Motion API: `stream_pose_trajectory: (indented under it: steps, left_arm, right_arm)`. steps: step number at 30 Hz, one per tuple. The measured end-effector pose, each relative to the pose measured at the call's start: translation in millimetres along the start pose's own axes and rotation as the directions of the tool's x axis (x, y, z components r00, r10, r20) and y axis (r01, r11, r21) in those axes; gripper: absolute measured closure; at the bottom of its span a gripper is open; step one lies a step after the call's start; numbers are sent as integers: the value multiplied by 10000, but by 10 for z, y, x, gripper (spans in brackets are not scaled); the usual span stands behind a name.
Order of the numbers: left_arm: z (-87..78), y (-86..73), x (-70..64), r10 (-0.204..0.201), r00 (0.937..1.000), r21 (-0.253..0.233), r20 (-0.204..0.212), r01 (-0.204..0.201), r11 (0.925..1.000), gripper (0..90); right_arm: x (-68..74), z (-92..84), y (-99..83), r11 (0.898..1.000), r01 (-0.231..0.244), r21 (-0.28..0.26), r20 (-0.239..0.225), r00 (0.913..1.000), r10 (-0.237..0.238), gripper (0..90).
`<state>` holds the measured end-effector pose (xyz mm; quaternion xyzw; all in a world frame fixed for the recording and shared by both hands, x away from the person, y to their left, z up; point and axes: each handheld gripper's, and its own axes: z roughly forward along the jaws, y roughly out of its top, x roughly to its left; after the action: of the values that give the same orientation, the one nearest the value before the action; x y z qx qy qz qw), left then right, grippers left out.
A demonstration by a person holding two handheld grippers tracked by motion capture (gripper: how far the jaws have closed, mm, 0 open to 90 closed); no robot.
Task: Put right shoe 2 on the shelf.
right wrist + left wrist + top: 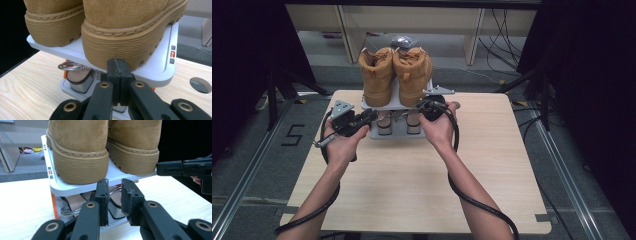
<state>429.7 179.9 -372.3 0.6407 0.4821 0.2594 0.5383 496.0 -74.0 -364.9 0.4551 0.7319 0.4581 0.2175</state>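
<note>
Two tan boots [394,75] stand heels-first on a white rack's upper shelf [75,188], dead ahead of both grippers; the right gripper [117,65], jaws pressed together, seemingly touches its front edge, while the left gripper [115,187], slightly spread, hangs just short.

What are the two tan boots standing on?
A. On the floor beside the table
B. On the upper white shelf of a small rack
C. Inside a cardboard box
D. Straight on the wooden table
B: the two boots stand side by side on the rack's upper white shelf, raised above the wooden table, with other items tucked on the level beneath them.
</note>
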Motion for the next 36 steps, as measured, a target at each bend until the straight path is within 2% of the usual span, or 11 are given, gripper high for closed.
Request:
stream_pose_trajectory:
  steps: [7, 24, 26, 28, 33, 36]
  left_arm:
    - [-48, -39, 77, -128, 9998, -30, -154, 127, 9999, 749]
    - [-119, -72, 155, -256, 9991, -161, -344, 251, 9996, 741]
    - [-141, -76, 175, -252, 9990, -250, -381, 242, 9994, 728]
    - [-165, -80, 203, -236, 9985, -312, -488, 221, 9993, 717]
    - [-199, -75, 245, -242, 9977, -462, -632, 213, 9987, 670]
    - [-217, -76, 253, -163, 9976, -496, -678, 129, 9987, 637]
  right_arm:
    - [-10, 15, 2, 10000, -19, -13, 0, 10000, 19, 900]
    - [-19, 20, 1, 10000, -63, -9, -28, 10000, 63, 900]
    - [-29, 4, -4, 10000, -13, -23, 110, 9999, 13, 873]
    - [-62, -34, -11, 9999, -133, -68, 41, 9999, 133, 846]
    - [-160, -159, -33, 9996, -104, -256, 377, 9992, 114, 781]
    - [-222, -206, -53, 9995, -147, -268, 384, 9991, 157, 745]
